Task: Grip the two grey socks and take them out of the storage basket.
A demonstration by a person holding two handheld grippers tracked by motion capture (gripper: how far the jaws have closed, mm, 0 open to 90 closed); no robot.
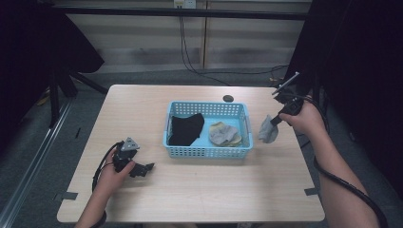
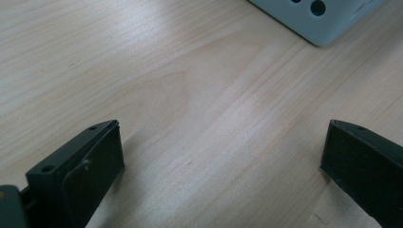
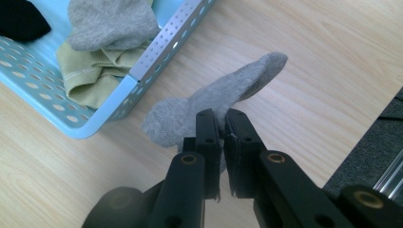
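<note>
My right gripper [image 1: 276,119] [image 3: 220,114] is shut on a grey sock [image 1: 267,130] [image 3: 209,102], which hangs above the table just right of the light blue basket [image 1: 207,151] [image 3: 100,111]. Inside the basket lie a black garment [image 1: 186,128], another grey sock [image 1: 222,134] [image 3: 111,21] and an olive-yellow cloth [image 1: 234,140] [image 3: 90,71]. My left gripper [image 1: 148,167] [image 2: 223,152] rests low over the bare tabletop at the front left, open, with nothing between its jaws. A corner of the basket [image 2: 318,19] shows at the top of the left gripper view.
The wooden table [image 1: 199,190] has bare room in front of and to the left of the basket. A small dark round disc [image 1: 228,98] lies behind the basket. Dark floor and cables lie beyond the table's right edge [image 3: 380,142].
</note>
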